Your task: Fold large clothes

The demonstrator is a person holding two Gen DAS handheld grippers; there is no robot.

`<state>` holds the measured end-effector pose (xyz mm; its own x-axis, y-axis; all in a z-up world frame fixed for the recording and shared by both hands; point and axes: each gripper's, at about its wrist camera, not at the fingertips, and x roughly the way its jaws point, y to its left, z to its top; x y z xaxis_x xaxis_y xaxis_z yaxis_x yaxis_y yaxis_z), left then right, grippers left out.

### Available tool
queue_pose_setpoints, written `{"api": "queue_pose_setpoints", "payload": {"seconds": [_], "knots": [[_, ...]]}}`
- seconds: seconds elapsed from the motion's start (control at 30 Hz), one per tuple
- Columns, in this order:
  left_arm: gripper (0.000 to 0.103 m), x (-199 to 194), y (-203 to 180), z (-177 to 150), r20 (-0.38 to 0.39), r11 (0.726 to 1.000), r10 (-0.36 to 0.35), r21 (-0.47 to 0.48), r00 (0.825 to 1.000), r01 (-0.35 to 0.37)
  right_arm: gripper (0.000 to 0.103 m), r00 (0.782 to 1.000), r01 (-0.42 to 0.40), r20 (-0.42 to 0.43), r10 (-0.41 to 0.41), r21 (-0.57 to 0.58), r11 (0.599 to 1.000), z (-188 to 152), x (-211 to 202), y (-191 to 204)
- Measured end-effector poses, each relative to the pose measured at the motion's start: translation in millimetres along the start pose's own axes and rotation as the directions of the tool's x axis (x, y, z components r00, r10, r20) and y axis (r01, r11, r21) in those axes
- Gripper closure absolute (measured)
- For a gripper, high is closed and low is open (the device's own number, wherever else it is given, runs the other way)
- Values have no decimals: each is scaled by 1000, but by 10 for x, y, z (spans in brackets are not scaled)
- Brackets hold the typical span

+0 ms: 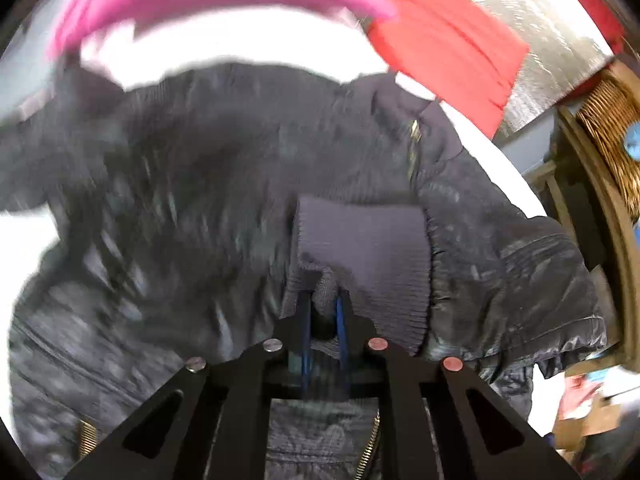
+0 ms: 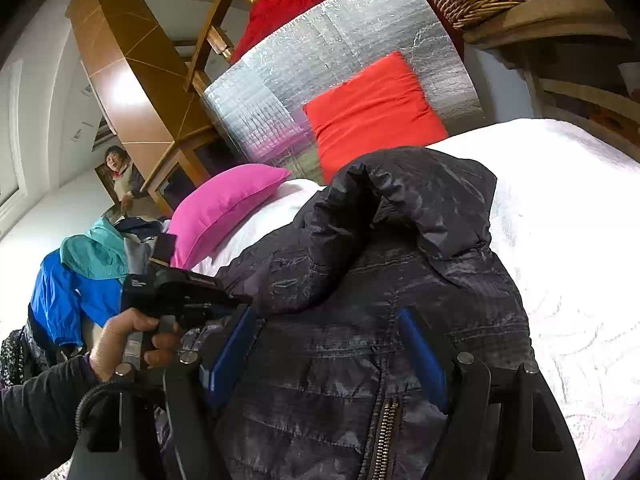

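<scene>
From the left wrist, blurry as it was, the left gripper point(image 1: 325, 312) looked clamped on the jacket's point(image 1: 224, 184) cuff point(image 1: 360, 248) straight ahead; from the right wrist, the right gripper point(image 2: 332, 356) gaped wide over the jacket on the bed point(image 2: 568, 240).

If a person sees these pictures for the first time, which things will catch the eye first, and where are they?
First comes the dark puffer jacket, spread over the white bedspread and filling the middle of both views. The left hand-held gripper is shut on its ribbed cuff, while the right hand-held gripper hangs open above the jacket near the zipper. Behind, a pink pillow and a red pillow stand out at the head of the bed.
</scene>
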<state>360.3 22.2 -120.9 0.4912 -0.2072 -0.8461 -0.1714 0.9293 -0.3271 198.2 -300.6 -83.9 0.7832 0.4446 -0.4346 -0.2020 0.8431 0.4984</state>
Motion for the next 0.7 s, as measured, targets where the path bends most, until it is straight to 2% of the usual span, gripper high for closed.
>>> {"api": "queue_pose_setpoints", "payload": {"seconds": [0.07,0.13,0.23,0.37,0.43,0.53,0.6,0.67,0.7], "knots": [[92,-268,-85,127,102,999,15,48,995,-20,26,1000,2,0,-2,10,1000,-4,10,-26],[92,-553,-133,261,206,996,38,70,978,-54,26,1000,-1,2,1,23,1000,-3,13,-53],[92,-789,-100,387,285,989,79,96,955,-110,26,1000,-8,-1,8,45,999,11,21,-97],[92,-680,-22,399,299,973,144,130,943,-190,26,1000,-10,-5,11,61,998,17,23,-144],[92,-563,67,360,280,969,169,129,945,-212,26,1000,-30,-6,30,102,994,44,-17,-218],[92,-460,194,309,261,964,194,128,946,-233,26,998,-54,39,47,191,980,157,-217,-390],[92,-400,286,311,243,967,193,117,951,-226,22,997,-46,70,26,293,955,321,-351,-595],[92,-358,385,321,228,971,187,102,955,-214,15,999,-5,34,-6,311,950,504,-276,-751],[92,-349,445,318,220,974,181,94,959,-205,15,999,32,-29,-24,316,948,664,-104,-893]]}}
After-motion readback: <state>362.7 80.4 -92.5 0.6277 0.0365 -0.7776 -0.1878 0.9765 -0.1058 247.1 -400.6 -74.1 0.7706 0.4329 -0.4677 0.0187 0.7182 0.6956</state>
